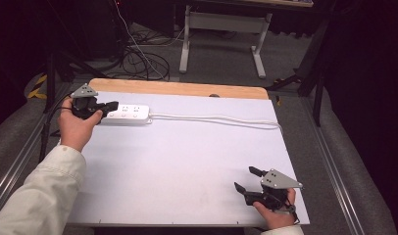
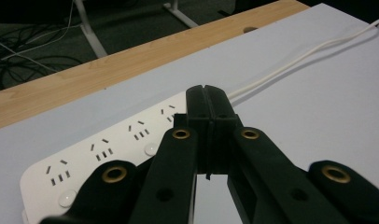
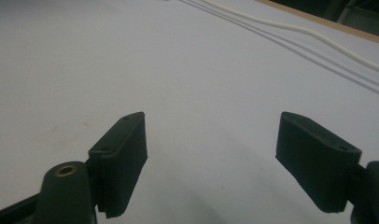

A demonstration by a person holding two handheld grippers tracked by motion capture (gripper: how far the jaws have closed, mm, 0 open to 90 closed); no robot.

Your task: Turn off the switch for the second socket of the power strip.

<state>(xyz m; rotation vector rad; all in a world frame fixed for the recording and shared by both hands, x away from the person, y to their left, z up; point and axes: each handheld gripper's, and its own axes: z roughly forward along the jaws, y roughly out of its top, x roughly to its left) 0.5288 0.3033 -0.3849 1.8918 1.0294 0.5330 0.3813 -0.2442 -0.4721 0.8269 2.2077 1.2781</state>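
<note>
A white power strip lies at the back left of the white table top, and its white cord runs right toward the far edge. My left gripper is at the strip's left end, just above it; I cannot tell whether it touches. In the left gripper view its jaws are pressed together over the power strip, with nothing between them, and the cord trails away behind. My right gripper rests near the front right corner, open. In the right gripper view it stands wide over bare table, with the cord far off.
A wooden strip borders the table's far edge. Beyond it are tangled floor cables and the white legs of another table. Metal rails run along both sides of the table.
</note>
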